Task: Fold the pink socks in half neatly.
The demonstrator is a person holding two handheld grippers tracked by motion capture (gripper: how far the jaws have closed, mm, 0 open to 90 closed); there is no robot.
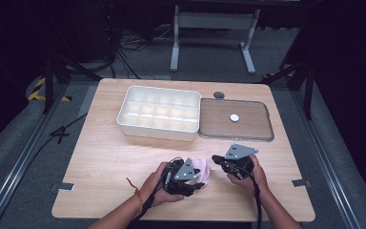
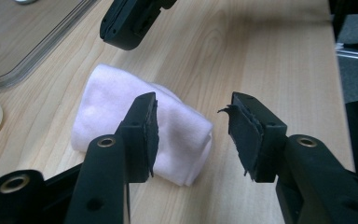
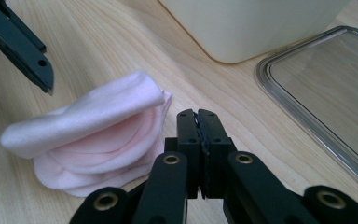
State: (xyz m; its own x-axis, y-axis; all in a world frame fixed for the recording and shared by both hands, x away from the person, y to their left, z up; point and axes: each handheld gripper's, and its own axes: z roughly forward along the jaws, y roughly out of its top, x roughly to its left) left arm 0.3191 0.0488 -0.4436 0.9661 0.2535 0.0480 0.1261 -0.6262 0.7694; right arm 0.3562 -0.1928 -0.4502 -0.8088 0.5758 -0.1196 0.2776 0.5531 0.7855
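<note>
- Pink folded cloth lies on the desk near the front edge, about mid-width, between the two grippers.
- Left gripper: jaws apart, nothing pinched; one jaw hangs over the cloth and the pads do not press it. In the high view it covers most of the cloth.
- Right gripper: jaws shut together, empty, just beside the cloth's edge.
- Cloth layers fan open on one side; number of folds hard to tell.
- White compartment box and clear lid sit side by side toward the back edge, well apart from the cloth.
- Small white disc on the lid.
</note>
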